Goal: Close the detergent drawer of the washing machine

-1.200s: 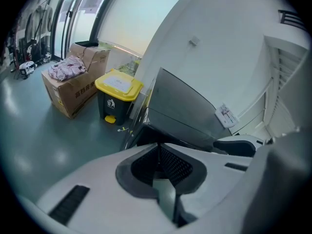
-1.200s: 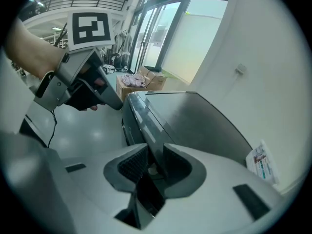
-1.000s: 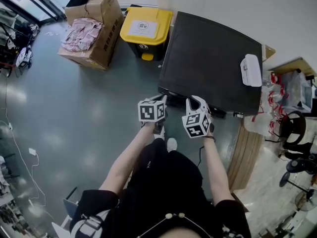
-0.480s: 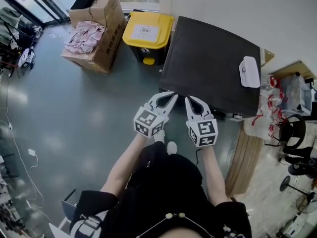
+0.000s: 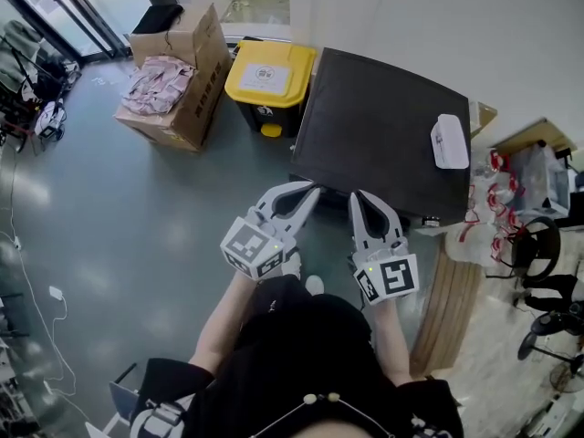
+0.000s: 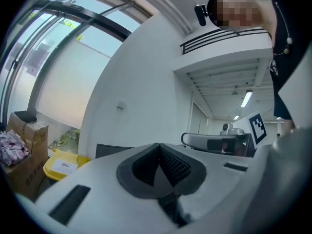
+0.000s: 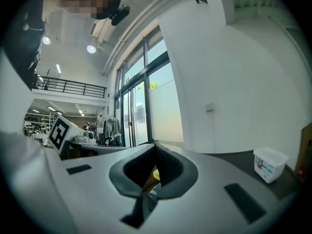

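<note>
Facing the washing machine (image 5: 383, 126), the person holds both grippers level, side by side at its near edge. Left gripper (image 5: 315, 190): jaws pressed together, nothing between them; the left gripper view shows the ribbed pads (image 6: 176, 167) meeting at the tip. Right gripper (image 5: 357, 196): jaws likewise together and empty, pads (image 7: 135, 168) closed. The two tips stay apart from each other.

Detergent drawer: not distinguishable. The machine's front face, below the top's near edge, shows only as a dark strip.

Clearances: open grey floor (image 5: 137, 245) lies to the left. A yellow-lidded bin (image 5: 271, 69) stands just beside the machine's left rear corner, with a cardboard box (image 5: 178, 71) beyond it. A wooden panel (image 5: 440, 299) is close on the right. A white container (image 5: 449, 140) rests near the top's right edge.
</note>
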`<state>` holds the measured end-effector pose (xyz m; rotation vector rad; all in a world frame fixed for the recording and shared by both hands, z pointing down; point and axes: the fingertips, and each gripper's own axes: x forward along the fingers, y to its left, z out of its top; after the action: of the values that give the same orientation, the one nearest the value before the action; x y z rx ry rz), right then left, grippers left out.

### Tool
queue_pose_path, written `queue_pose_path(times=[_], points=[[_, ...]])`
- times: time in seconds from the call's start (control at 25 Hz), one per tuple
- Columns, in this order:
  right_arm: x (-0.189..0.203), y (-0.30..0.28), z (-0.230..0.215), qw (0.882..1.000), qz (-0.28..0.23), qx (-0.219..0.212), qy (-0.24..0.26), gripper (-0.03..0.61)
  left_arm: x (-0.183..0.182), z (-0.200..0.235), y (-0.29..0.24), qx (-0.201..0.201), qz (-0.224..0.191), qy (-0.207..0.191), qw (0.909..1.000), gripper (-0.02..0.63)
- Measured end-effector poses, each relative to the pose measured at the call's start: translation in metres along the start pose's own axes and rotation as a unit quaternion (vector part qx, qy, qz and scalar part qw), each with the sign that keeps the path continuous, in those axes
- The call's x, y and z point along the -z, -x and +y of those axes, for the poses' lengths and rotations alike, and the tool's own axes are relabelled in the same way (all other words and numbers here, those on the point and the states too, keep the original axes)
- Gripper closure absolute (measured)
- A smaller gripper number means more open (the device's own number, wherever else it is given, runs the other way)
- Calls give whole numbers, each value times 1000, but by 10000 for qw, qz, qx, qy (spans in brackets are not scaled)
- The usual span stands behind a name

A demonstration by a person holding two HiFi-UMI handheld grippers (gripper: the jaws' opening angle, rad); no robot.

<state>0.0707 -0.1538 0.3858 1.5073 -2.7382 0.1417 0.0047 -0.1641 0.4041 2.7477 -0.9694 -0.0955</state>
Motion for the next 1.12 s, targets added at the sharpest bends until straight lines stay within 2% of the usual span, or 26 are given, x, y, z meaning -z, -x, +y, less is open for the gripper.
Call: queue_pose_path(times=[0.32, 0.56, 0.88, 1.12], points=[[-39, 54, 9, 9974, -684, -184, -91, 574, -22, -42, 19, 198, -124, -251, 9994, 607], [-42, 86, 11, 9965, -796, -162, -213, 574, -23, -77, 21, 291, -18, -629, 9976, 607], [-45, 118, 16, 9958, -758, -465, -230, 569, -19, -105, 22, -128, -114, -572, 9982, 607], [-48, 139, 18, 9954, -808, -520, -63, 557, -14, -120, 29, -370, -34, -816, 9960, 607]])
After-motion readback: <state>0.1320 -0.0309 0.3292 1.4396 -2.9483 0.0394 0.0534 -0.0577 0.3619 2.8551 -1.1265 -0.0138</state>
